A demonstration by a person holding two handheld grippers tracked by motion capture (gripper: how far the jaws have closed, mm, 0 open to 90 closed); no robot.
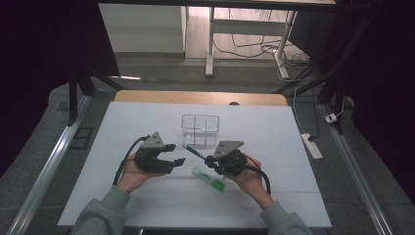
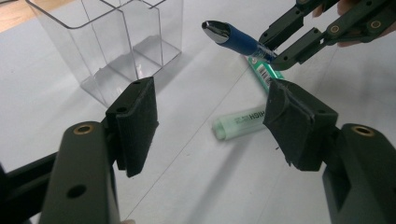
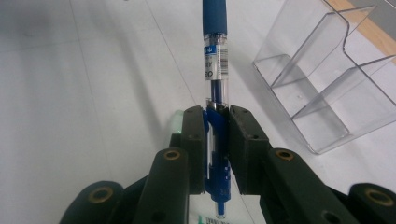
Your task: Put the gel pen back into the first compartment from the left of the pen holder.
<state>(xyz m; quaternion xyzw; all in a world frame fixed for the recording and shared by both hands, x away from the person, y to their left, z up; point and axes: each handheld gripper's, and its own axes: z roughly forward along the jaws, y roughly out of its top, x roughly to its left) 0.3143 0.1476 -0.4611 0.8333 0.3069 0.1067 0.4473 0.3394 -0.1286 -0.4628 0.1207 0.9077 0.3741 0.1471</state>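
Observation:
My right gripper (image 3: pixel 217 122) is shut on a blue pen (image 3: pixel 215 60) with a clear barrel, clamped near its clip end. The pen's grip end points away toward the left gripper. In the high view the right gripper (image 1: pixel 210 160) holds the pen (image 1: pixel 193 151) level just above the table, in front of a clear divided organiser (image 1: pixel 199 129). A pale green highlighter (image 1: pixel 209 178) lies flat on the table below that gripper. My left gripper (image 2: pixel 215 121) stands open with nothing between its pads, facing the highlighter (image 2: pixel 240 120) and the pen (image 2: pixel 233 39). The left gripper (image 1: pixel 176 153) sits left of the pen.
A white board (image 1: pixel 147 196) covers the wooden table (image 1: pixel 147 96). The organiser (image 3: pixel 327 79) stands upright with nothing in its compartments. Beyond the table's far edge are desk legs and loose cables (image 1: pixel 274 49). A power strip (image 1: pixel 311 145) lies on the floor at the right.

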